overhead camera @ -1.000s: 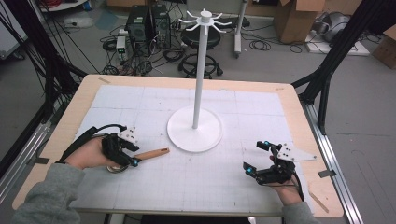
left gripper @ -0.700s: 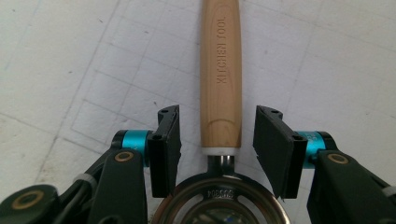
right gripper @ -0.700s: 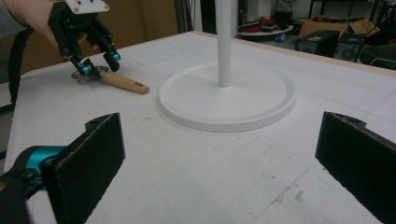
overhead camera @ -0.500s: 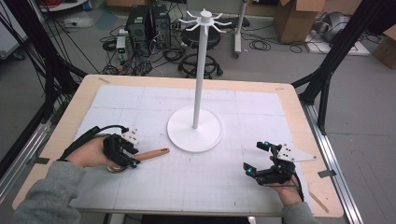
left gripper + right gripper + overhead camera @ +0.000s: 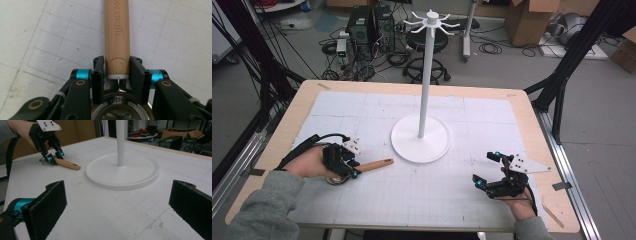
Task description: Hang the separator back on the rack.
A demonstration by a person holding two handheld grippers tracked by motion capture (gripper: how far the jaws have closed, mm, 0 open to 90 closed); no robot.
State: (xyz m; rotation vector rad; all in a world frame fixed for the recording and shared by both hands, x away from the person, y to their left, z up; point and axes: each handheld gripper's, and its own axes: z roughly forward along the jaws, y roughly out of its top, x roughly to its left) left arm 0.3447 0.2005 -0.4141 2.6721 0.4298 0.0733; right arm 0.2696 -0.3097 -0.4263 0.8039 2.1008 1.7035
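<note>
Jaws of the left gripper [image 5: 117,72] have just been closing and now stand on either side of the wooden handle [image 5: 117,32] of a kitchen tool, right at its near end where a pale collar meets the metal head [image 5: 120,110]; their inner faces look to be touching the wood, though whether they press firmly yet I cannot tell. The grip sits close to the metal part rather than along the shaft, which to my mind is the sound place: the heavy end is near the hold, so the handle should not swing down when lifted. Before lifting, the squeeze should be finished evenly, with the handle centred between the two faces and the gripper in line with the tool, since round, smooth wood can roll out of a skewed pinch. In the high view the tool lies flat on the counter [image 5: 302,107] at the person's left, its handle pointing toward the white stand [image 5: 420,137], whose round base is near the handle's tip but apart from it. Jaws of the right gripper [image 5: 117,202] stand wide apart with nothing between them, resting low at the right side of the counter. Farther off, the stand's pole rises to a ring of hooks [image 5: 432,20]; a level lift would suit carrying the tool there.
</note>
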